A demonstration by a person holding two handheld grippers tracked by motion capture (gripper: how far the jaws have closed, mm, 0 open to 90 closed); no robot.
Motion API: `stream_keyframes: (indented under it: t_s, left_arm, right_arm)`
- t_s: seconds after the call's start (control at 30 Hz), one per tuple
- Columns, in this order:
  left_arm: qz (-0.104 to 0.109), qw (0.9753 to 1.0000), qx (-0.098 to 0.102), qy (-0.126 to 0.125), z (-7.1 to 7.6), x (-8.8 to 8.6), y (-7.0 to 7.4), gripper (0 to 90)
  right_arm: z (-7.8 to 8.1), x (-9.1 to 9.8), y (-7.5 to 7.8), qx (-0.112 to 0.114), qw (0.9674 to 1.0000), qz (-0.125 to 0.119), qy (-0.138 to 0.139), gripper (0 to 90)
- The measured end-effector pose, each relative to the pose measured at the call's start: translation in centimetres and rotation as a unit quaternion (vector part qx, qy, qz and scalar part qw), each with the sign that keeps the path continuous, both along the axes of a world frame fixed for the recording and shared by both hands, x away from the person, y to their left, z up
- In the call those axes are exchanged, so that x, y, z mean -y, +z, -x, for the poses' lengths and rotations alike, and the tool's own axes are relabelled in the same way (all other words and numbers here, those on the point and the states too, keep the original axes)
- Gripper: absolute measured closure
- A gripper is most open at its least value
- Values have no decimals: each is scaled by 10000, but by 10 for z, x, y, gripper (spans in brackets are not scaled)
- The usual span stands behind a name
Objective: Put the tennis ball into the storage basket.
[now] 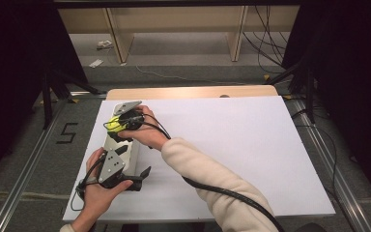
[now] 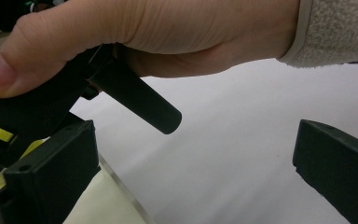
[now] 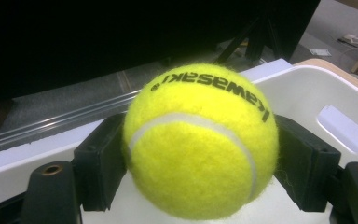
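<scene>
Over white bin (image 3: 307, 88), right tongs (image 3: 200, 158) clamp tennis ball (image 3: 200, 140).

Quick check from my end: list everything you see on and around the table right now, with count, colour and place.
tennis ball: 1, yellow-green with black lettering, clamped between the right gripper's jaws above the bin
bin: 1, white, with a slot handle in its wall, at the left edge of the board
board: 1, white, covering the table
table: 1, light wood, its far edge showing past the board
shelving: 1 unit, light wood, on the floor beyond the table
floor marking: 1, black, on the grey floor left of the table
right gripper: 1, black, shut on the ball
left gripper: 1, black, jaws wide apart, nothing between them, near the bin's near end
sleeve: 1, cream, on the right arm
</scene>
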State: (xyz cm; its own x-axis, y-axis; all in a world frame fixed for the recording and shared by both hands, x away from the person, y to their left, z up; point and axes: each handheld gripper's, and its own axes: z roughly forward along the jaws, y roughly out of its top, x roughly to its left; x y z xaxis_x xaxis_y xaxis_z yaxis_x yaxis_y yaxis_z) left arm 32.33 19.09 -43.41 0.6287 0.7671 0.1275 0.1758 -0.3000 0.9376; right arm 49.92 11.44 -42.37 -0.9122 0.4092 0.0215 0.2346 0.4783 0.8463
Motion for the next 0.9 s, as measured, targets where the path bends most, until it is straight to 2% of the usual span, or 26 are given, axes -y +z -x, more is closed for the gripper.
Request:
stream_keyframes:
  t_s: [0.5, 0.9]
  left_arm:
    - [22, 10000, -24, 6, 0, 0, -1, 0]
    - [28, 10000, -27, 7, 0, -1, -1, 0]
  right_arm:
    - [-2, 3, -4, -51, 10000, -25, -66, 255]
    - [-1, 3, -4, -75, 10000, 2, 1, 248]
